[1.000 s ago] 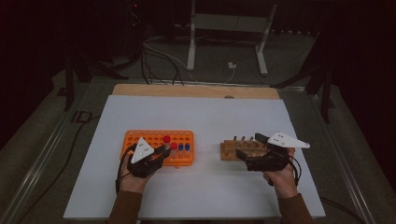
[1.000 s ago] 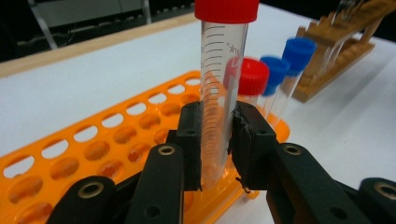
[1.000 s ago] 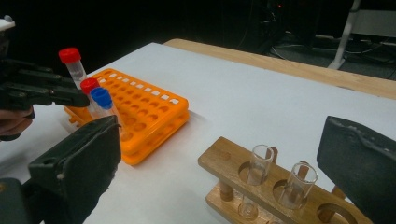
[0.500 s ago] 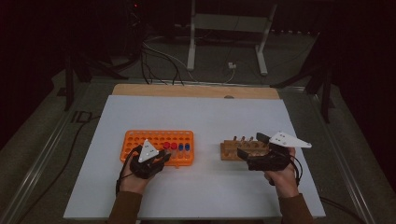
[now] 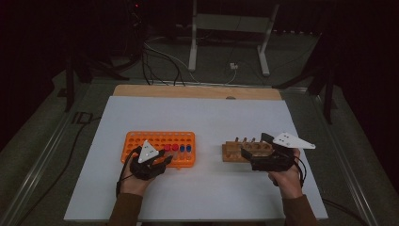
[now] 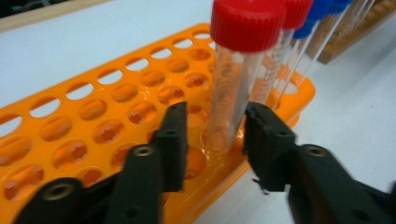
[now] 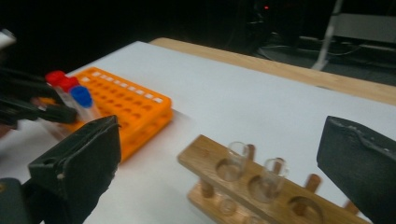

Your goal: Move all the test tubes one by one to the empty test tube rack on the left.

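Observation:
An orange tube rack point(image 5: 141, 141) lies at the left of the white table. Two red-capped tubes point(image 5: 167, 148) and two blue-capped ones point(image 5: 185, 148) stand in its near right holes. My left gripper point(image 5: 162, 157) is at the rack's near edge. In the left gripper view its jaws point(image 6: 212, 130) have just been opening and flank the nearest red-capped tube point(image 6: 233, 88), which stands upright in its hole with a gap on the left side. My right gripper point(image 5: 251, 155) stands wide open at the wooden rack point(image 5: 234, 151), whose holes hold two clear glass tubes point(image 7: 236, 158).
A wooden strip point(image 5: 197, 92) runs along the table's far edge. Beyond it the floor is dark, with cables and a metal stand point(image 5: 226, 42). Bare white table lies between the two racks and behind them.
The left jaws look a little wider around the red-capped tube. Both hands have kept their places.

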The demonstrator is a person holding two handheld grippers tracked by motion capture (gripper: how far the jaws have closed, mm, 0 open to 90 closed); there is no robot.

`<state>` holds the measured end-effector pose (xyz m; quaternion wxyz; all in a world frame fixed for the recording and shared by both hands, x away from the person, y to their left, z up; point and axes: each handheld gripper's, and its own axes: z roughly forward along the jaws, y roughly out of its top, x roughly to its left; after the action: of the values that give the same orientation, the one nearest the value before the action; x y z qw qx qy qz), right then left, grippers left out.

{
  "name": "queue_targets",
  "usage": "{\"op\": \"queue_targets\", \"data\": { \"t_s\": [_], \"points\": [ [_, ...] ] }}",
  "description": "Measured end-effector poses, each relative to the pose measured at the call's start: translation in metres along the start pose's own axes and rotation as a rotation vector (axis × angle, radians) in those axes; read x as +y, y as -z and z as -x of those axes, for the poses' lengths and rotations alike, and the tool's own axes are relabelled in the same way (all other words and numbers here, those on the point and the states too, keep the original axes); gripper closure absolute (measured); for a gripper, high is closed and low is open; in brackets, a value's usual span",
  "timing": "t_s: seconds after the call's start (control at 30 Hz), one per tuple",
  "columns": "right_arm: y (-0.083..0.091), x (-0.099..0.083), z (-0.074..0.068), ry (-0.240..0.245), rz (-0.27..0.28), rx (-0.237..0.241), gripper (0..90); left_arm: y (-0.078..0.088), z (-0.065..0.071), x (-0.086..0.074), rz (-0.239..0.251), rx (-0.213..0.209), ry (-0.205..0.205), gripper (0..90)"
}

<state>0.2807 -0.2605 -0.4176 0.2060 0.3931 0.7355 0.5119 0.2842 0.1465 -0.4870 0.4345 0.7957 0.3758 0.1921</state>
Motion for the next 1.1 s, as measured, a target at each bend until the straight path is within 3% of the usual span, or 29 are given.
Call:
{"op": "queue_targets", "data": {
  "t_s": [0.17, 0.23, 0.37, 0.53, 0.63, 0.8, 0.9, 1.1],
  "points": [
    [0.001, -0.001, 0.004, -0.007, 0.004, -0.017, 0.0, 0.009, -0.005, 0.001, 0.064, -0.009, 0.062, 41.7],
    [0.001, -0.002, 0.007, -0.005, 0.001, -0.042, 0.0, 0.011, -0.007, 0.002, 0.083, 0.004, 0.083, 30.6],
    [0.000, -0.005, 0.014, 0.004, -0.013, -0.090, 0.1, 0.013, -0.009, 0.003, 0.107, 0.015, 0.116, 19.7],
    [-0.001, -0.009, 0.023, -0.011, -0.026, -0.116, 7.4, 0.015, -0.009, 0.004, 0.122, 0.032, 0.126, 9.5],
    [-0.003, -0.013, 0.027, -0.016, -0.035, -0.114, 18.3, 0.017, -0.009, 0.006, 0.130, 0.061, 0.135, 0.9],
    [-0.012, -0.021, 0.029, -0.002, -0.060, -0.123, 37.8, 0.019, -0.010, 0.006, 0.149, 0.057, 0.141, 0.5],
    [-0.016, -0.025, 0.029, -0.001, -0.072, -0.117, 49.5, 0.020, -0.011, 0.006, 0.156, 0.021, 0.140, 6.2],
    [-0.028, -0.031, 0.027, 0.004, -0.096, -0.120, 63.0, 0.018, -0.009, 0.006, 0.151, 0.015, 0.138, 6.6]
  ]
}}
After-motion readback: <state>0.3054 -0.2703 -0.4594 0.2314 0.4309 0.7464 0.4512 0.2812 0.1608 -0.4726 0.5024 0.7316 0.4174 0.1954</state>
